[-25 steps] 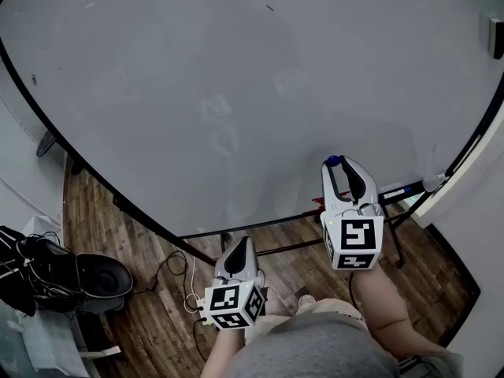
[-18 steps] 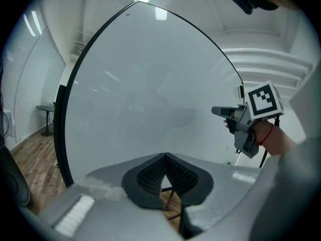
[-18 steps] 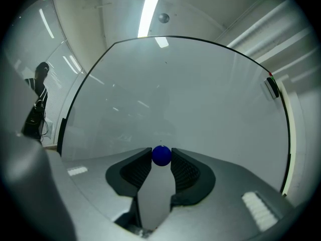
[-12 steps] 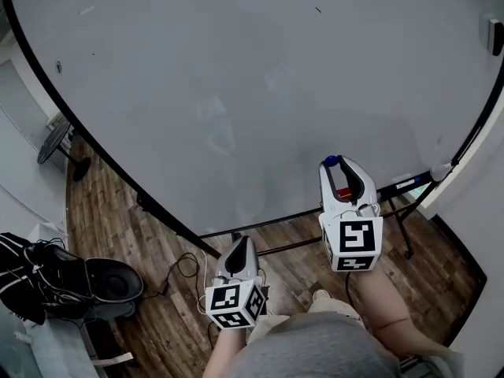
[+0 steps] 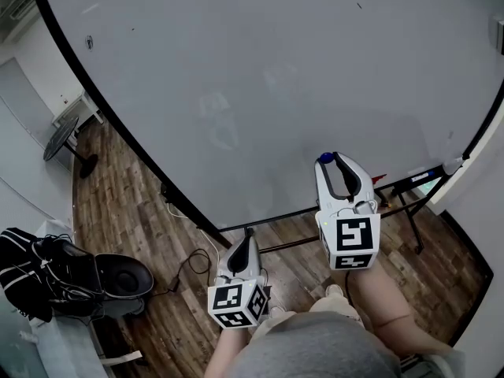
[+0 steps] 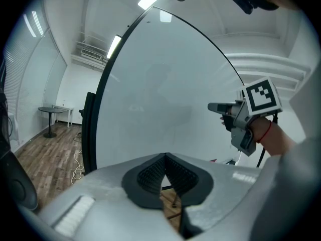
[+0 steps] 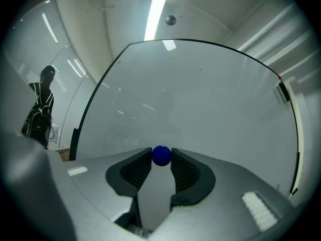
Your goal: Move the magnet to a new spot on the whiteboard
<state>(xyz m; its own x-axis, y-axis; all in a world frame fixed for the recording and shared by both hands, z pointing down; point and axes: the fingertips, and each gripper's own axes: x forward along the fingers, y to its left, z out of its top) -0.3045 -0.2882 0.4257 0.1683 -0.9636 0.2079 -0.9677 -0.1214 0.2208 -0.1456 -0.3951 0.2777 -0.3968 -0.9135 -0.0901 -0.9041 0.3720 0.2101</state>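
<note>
A small round blue magnet (image 7: 161,155) sits between the tips of my right gripper (image 7: 161,156), which is shut on it. In the head view the magnet (image 5: 324,158) shows at the front of the right gripper (image 5: 327,161), held just off the large whiteboard (image 5: 260,77). From the left gripper view, the right gripper (image 6: 220,107) points level at the whiteboard (image 6: 160,104). My left gripper (image 5: 246,235) hangs lower and to the left, nearer my body, pointing at the board's lower edge. Its jaws meet at the tips with nothing between them (image 6: 164,157).
The whiteboard stands on a black frame with a tray (image 5: 409,184) at its lower right holding markers. A black bag (image 5: 35,274) and a round black bin (image 5: 118,280) lie on the wood floor at the left. A small round table (image 6: 51,111) stands far left.
Both grippers have travelled sideways along the board; its left edge and the floor items have shifted right in the head view. The right gripper keeps the magnet; the left stays shut.
</note>
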